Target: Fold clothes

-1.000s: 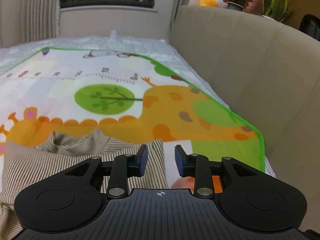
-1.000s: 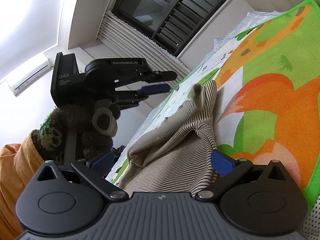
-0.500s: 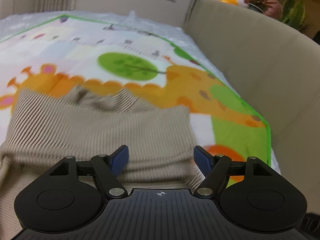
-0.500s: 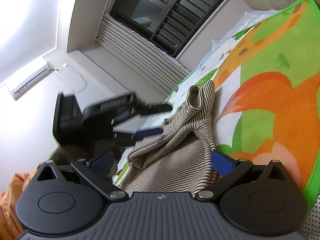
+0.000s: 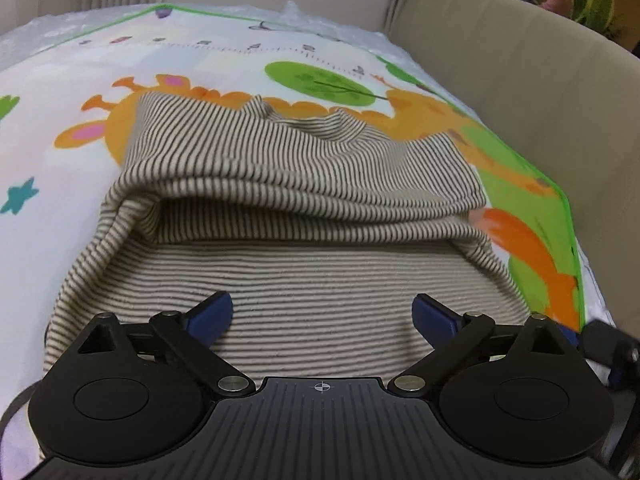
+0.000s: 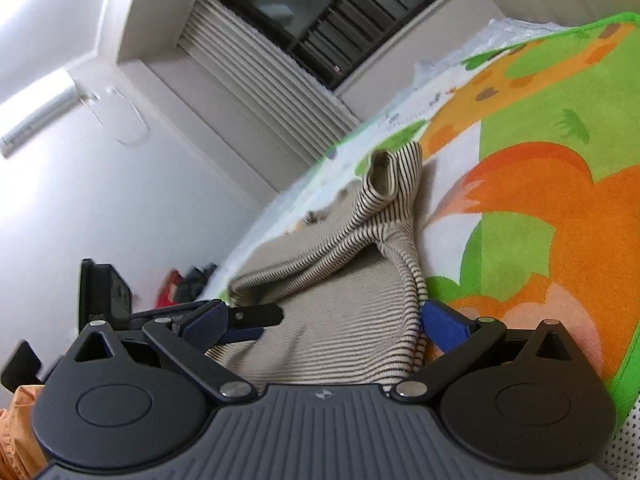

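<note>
On my left side, the left gripper [image 5: 322, 314] has its jaws spread wide, low over the striped shirt [image 5: 304, 184], which lies partly folded on the colourful mat [image 5: 56, 92] beside the beige sofa [image 5: 540, 92]. My right gripper [image 6: 324, 322] is also spread wide, with the shirt's edge between its blue fingers [image 6: 444, 326].

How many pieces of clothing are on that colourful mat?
1. A single striped garment lies bunched and partly folded on the animal-print play mat, close in front of both the left gripper and the right gripper. More could be hidden under it or outside the views.
</note>
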The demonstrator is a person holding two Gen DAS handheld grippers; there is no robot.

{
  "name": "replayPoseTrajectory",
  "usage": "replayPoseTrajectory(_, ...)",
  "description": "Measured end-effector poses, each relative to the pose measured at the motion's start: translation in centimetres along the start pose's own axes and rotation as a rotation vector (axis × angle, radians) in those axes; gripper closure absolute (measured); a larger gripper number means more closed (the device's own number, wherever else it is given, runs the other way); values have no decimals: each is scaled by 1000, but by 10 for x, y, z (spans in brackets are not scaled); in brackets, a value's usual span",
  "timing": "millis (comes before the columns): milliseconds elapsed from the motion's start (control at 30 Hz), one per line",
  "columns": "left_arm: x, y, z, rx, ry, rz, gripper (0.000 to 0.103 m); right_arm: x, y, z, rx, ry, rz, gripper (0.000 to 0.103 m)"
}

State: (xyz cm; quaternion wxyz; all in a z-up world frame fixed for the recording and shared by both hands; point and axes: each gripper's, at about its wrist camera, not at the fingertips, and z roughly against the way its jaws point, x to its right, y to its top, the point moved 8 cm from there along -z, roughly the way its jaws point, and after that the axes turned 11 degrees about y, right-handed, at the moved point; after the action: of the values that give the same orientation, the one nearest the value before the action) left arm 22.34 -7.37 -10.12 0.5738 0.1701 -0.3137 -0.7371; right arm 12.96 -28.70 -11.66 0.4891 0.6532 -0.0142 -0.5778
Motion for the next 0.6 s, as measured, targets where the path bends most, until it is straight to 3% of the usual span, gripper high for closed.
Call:
replayPoseTrajectory(300,8,-16,-3,110,10,-108,0,-3,-6,-11,-77,-100,59,0)
replayPoseTrajectory(600,0,-17,1,135,-51,-56,0,-12,-14,-26,-216,-223,161,0)
